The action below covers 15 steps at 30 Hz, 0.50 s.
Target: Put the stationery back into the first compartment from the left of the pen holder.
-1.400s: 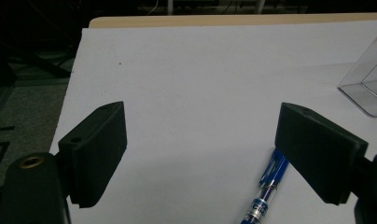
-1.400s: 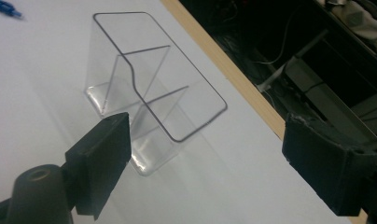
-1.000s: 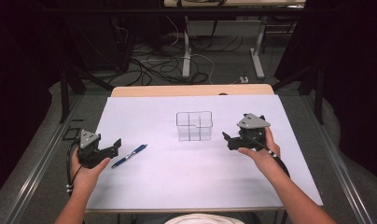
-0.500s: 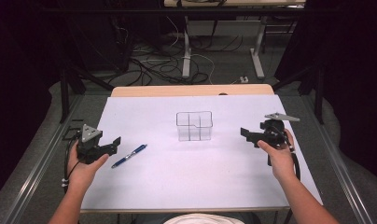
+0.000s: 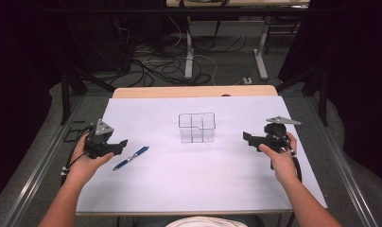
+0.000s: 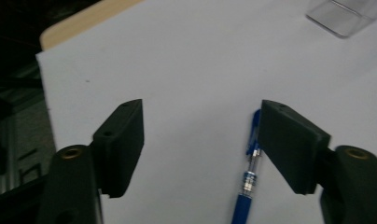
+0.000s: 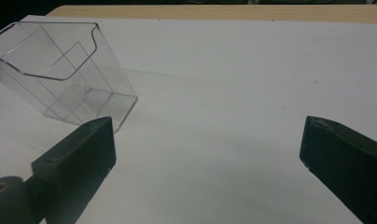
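Observation:
A blue pen [image 5: 131,158] lies on the white table sheet [image 5: 198,175] left of centre. My left gripper [image 5: 120,144] is open just left of it, held in a hand. In the left gripper view the pen [image 6: 247,186] lies under the right jaw, jaws wide apart [image 6: 203,140]. A clear plastic holder [image 5: 196,127] with compartments stands upright at the sheet's middle. My right gripper [image 5: 247,138] is open to the right of it, empty. In the right gripper view the clear holder [image 7: 65,70] sits at upper left, beyond the left jaw of that gripper [image 7: 207,154].
The wooden table edge [image 5: 194,91] shows behind the sheet. Cables [image 5: 156,66] and table legs [image 5: 189,47] lie on the floor beyond. Metal rails [image 5: 33,175] run along both sides of the table.
My right gripper moved right, away from the clear holder, then settled. My left gripper shifted slightly toward the pen.

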Available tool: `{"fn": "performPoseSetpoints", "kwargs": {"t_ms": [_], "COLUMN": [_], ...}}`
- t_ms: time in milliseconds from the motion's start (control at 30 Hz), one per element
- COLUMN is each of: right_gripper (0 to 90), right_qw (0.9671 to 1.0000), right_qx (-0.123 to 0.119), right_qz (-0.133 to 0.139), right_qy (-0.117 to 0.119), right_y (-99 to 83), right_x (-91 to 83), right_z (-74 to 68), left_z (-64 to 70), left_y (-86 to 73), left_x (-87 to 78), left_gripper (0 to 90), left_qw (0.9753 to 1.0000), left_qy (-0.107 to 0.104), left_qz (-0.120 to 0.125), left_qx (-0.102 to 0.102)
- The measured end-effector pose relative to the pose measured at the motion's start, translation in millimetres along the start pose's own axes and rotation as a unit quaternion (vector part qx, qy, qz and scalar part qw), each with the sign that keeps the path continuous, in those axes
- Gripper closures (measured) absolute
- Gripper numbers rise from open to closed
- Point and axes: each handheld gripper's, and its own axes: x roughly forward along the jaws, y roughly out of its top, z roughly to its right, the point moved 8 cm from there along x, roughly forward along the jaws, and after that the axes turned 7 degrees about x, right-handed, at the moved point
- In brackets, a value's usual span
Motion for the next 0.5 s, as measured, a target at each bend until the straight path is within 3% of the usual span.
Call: {"fn": "performPoseSetpoints", "kwargs": {"t_ms": [100,300,500], "right_gripper": [0.0,0.0,0.0], "right_qw": [0.9999,0.9997,0.9987], "right_qx": [-0.011,-0.025,-0.047], "right_qz": [-0.001,-0.004,-0.019], "right_qy": [-0.003,-0.005,0.004], "right_y": [-0.6,-1.9,-6.9], "right_x": [0.0,0.6,1.8], "right_z": [-2.6,-8.8,-13.4], "left_z": [3.9,7.9,14.6], "left_y": [-1.9,-4.0,-9.5], "left_x": [4.9,12.8,17.5], "left_gripper": [38.3,44.4,48.0], "left_qw": [0.9993,0.9974,0.9923], "left_qy": [-0.028,-0.051,-0.079], "left_qz": [-0.022,-0.044,-0.085], "left_qx": [0.008,0.028,0.042]}}
